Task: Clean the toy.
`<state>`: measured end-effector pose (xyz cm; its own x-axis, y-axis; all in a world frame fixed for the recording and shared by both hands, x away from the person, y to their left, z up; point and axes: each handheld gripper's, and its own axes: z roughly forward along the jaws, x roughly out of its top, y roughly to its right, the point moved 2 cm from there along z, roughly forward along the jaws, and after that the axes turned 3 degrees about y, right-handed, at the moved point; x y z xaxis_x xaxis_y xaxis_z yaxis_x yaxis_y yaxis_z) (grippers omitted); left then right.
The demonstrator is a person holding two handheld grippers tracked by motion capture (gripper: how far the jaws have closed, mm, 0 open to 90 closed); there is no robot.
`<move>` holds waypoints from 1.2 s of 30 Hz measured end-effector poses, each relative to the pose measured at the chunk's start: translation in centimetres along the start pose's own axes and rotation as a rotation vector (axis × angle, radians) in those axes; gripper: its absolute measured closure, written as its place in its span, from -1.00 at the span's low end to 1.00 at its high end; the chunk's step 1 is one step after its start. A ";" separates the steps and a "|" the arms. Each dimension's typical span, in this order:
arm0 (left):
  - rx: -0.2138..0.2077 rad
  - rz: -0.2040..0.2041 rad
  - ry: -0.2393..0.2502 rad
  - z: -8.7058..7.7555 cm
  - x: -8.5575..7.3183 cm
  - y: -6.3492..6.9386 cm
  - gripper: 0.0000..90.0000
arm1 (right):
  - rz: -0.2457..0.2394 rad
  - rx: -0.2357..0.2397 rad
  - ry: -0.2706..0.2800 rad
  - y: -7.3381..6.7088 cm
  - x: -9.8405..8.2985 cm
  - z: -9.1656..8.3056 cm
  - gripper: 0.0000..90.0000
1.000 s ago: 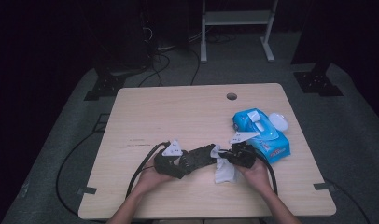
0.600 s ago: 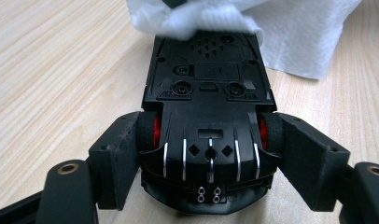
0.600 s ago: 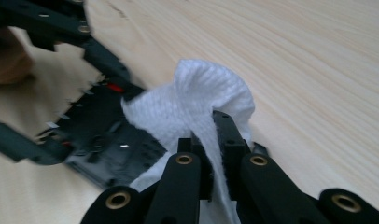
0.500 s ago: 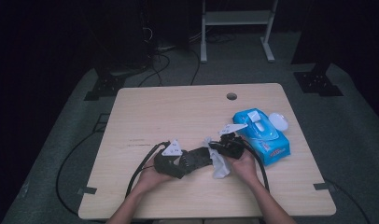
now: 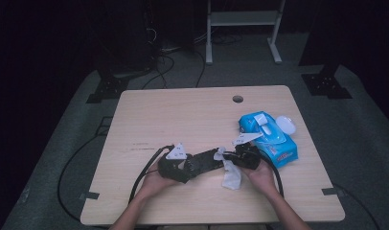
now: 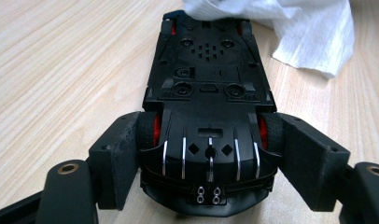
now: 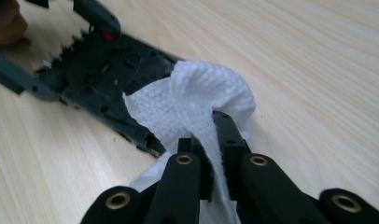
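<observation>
Toy car: it lies upside down on your table, near the front edge, between your two tools.
Wipe: it drapes over the car's right end.
Wipe pack: it lies right of the car, slightly behind.

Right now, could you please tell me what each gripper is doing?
Left gripper: jaws closed on the rear of the upside-down black toy car.
Right gripper: jaws shut on the white wipe, which rests against the car's far end.
</observation>
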<state>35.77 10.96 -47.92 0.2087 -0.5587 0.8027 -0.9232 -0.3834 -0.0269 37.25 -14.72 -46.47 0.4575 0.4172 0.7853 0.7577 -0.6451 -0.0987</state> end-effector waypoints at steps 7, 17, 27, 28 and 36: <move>-0.001 -0.005 0.006 0.0 0.0 0.0 -0.42 | -0.033 0.092 0.022 -3.1 1.4 1.9 0.95; 0.005 0.011 -0.005 -0.1 0.1 0.0 -0.42 | -0.070 0.080 0.011 -3.6 1.9 2.3 0.95; 0.003 -0.007 0.008 0.0 0.2 0.0 -0.42 | -0.053 0.091 0.025 -3.7 1.4 2.0 0.95; 0.004 -0.003 0.009 0.0 0.2 0.0 -0.42 | -0.050 0.102 0.029 -3.9 1.4 2.1 0.95; 0.002 -0.007 -0.002 0.0 0.1 -0.1 -0.42 | -0.099 0.217 0.057 -6.9 2.4 3.6 0.94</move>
<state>35.86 10.93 -47.89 0.2155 -0.5577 0.8016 -0.9212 -0.3885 -0.0227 34.78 -6.93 -46.10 0.3537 0.4312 0.8300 0.8826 -0.4477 -0.1435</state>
